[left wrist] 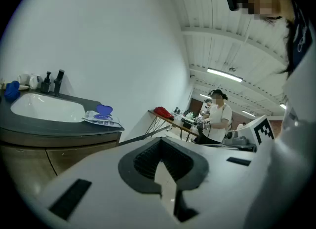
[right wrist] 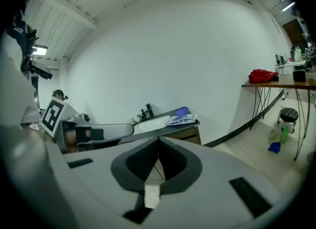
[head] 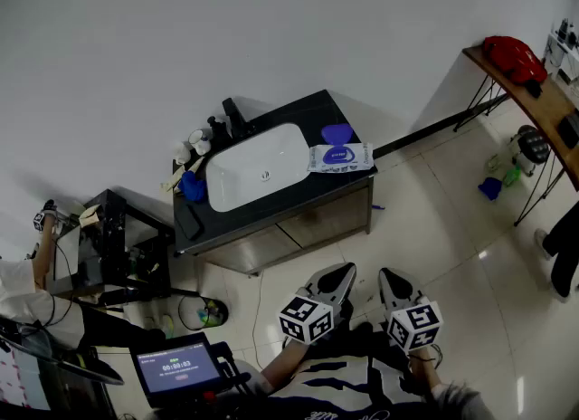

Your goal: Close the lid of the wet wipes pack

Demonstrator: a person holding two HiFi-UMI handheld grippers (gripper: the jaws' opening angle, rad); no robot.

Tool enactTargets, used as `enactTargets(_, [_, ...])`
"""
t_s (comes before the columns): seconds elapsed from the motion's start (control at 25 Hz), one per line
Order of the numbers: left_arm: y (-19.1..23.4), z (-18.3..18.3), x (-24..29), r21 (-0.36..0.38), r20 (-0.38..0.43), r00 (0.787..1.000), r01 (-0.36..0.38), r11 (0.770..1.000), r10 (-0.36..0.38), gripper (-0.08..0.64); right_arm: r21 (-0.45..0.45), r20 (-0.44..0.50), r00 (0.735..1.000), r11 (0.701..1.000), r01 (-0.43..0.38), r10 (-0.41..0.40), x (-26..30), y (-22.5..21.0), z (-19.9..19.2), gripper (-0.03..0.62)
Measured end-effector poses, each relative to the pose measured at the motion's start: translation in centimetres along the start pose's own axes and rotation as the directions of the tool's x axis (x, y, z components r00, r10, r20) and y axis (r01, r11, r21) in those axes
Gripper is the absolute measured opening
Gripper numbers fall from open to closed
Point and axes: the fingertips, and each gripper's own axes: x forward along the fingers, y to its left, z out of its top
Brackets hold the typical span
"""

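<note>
The wet wipes pack (head: 340, 157) lies flat on the right end of the black sink counter (head: 308, 109), and its blue lid (head: 336, 133) stands flipped up. The left gripper view has the pack (left wrist: 101, 119) far off at the left; the right gripper view has the pack (right wrist: 181, 119) far off at centre. My left gripper (head: 342, 271) and right gripper (head: 387, 275) are held side by side low over the floor, well short of the cabinet. Both are shut with nothing between the jaws, as seen on the left gripper (left wrist: 159, 146) and the right gripper (right wrist: 158, 144).
A white basin (head: 253, 167) fills the counter's middle, with a faucet, cups (head: 194, 142) and a blue cloth (head: 192, 187) at its left. A black cart (head: 118, 246) and a timer screen (head: 176, 368) stand at the left. A wooden table with a red bag (head: 511, 54) is at the right.
</note>
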Motion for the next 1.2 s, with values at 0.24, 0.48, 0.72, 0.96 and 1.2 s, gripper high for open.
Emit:
enactTargets(0.24, [4.0, 0.8, 2.6, -0.021, 0.003, 1.0, -0.024, 0.999, 0.024, 0.0, 0.008, -0.013, 1.0, 1.0, 0.015, -0.015, 3.3, -2.3, 0.4, -0.006])
enactTargets(0.48, [10.3, 3.8, 6.2, -0.015, -0.012, 1.0, -0.02, 1.0, 0.019, 0.002, 0.008, -0.026, 0.999, 0.999, 0.041, -0.041, 9.7, -4.1, 2.8, -0.006])
enactTargets(0.72, [17.6, 7.3, 9.7, -0.022, -0.037, 0.999, -0.015, 1.0, 0.014, 0.002, 0.006, -0.013, 0.998, 0.998, 0.061, -0.061, 17.0, -4.9, 7.0, -0.006])
enactTargets(0.96, [24.0, 9.2, 12.5, -0.031, -0.079, 0.997, -0.004, 1.0, 0.002, 0.0, 0.011, -0.029, 0.993, 0.993, 0.119, -0.119, 22.5, -6.6, 9.0, -0.006])
enactTargets(1.2, [28.6, 9.3, 14.6, -0.082, -0.117, 0.993, -0.02, 0.996, 0.01, 0.002, 0.002, -0.047, 0.985, 0.986, 0.168, -0.167, 25.3, -7.8, 10.5, -0.006])
